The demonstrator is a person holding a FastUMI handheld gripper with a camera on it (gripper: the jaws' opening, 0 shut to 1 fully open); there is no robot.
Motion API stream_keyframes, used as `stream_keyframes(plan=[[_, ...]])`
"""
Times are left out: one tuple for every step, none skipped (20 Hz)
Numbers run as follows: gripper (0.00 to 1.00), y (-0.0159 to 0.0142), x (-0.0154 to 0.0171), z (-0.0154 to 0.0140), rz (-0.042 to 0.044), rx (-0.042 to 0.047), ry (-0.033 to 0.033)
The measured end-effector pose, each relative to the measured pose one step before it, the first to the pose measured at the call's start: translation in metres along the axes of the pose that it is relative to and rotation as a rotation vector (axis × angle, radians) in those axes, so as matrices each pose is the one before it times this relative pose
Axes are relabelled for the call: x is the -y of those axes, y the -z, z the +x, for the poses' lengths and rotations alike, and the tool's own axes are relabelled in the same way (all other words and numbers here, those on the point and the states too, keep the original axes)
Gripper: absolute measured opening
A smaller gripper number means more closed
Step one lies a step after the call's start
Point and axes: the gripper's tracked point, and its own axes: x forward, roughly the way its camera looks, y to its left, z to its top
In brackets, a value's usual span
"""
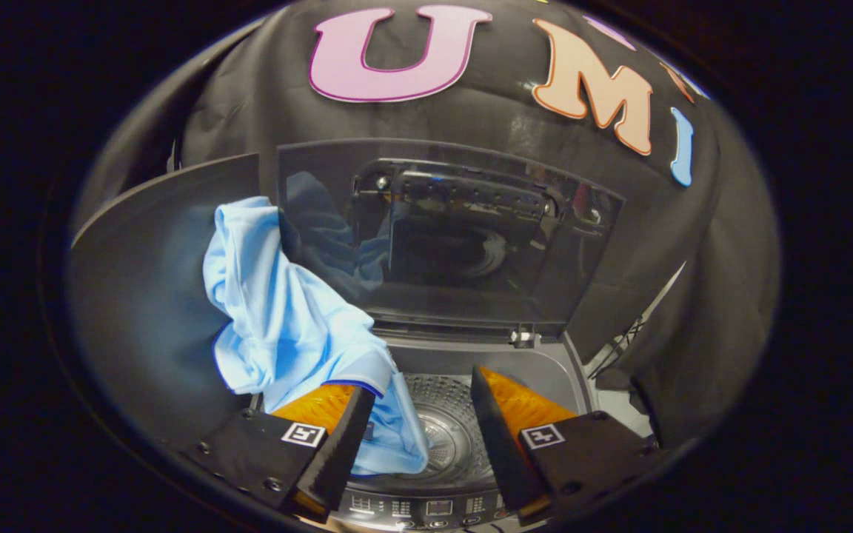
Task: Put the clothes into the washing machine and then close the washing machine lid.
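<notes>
Below, a gripper hovers with its fingers spread apart over an open top-loading washing machine.

Soft, crumpled light blue cloth drapes over the left finger, one fold hanging between the fingers into the round, perforated metal drum; the right finger does not touch it. Orange faceted panels back both black wedge-shaped fingers. Beyond them, the glossy dark glass lid stands raised.

Staged laundry booth: top-load washing machine, lid raised, black cloth wall behind.
</notes>
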Motion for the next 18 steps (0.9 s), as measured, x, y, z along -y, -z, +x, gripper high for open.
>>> stream_keyframes(plan=[[0.73,0.00514,0.00182,0.00052,-0.00798,-0.01421,0.00771],[0.78,0.00564,0.00133,0.00047,-0.00876,-0.01544,0.00291],[0.84,0.00535,-0.00012,0.00214,-0.00805,-0.01336,0.00141],[0.88,0.00472,0.00161,0.00107,-0.0094,-0.0131,0.00262],[0.92,0.00376,0.00102,0.00077,-0.00624,-0.01022,0.00071],[0.94,0.00365,0.00174,0.00097,-0.00536,-0.01058,0.00203],[0.96,0.00541,0.00037,-0.00036,-0.00547,-0.01142,-0.00109],[0.96,0.00467,0.00102,0.00037,-0.00415,-0.00834,-0.00262],[0.96,0.0061,0.00064,0.00034,-0.00572,-0.01339,-0.00425],[0.96,0.00627,-0.00003,0.00073,-0.00656,-0.01302,-0.00462],[0.96,0.00676,0.00003,-0.00042,-0.00859,-0.01415,-0.00588],[0.96,0.00828,-0.00043,0.00021,-0.01284,-0.01969,-0.00864],[0.96,0.00643,-0.00112,-0.0001,-0.01388,-0.01723,-0.00913],[0.96,0.00857,-0.00116,-0.00158,-0.01691,-0.01762,-0.01266],[0.96,0.0096,-0.00073,-0.00098,-0.01654,-0.01876,-0.00977],[0.96,0.00695,0.00052,-0.00106,-0.01103,-0.01315,-0.00672],[0.96,0.00627,-0.0002,-0.00125,-0.00417,-0.01029,-0.00778],[0.97,0.00561,-0.0004,-0.00189,0.00429,-0.00986,-0.00966]])
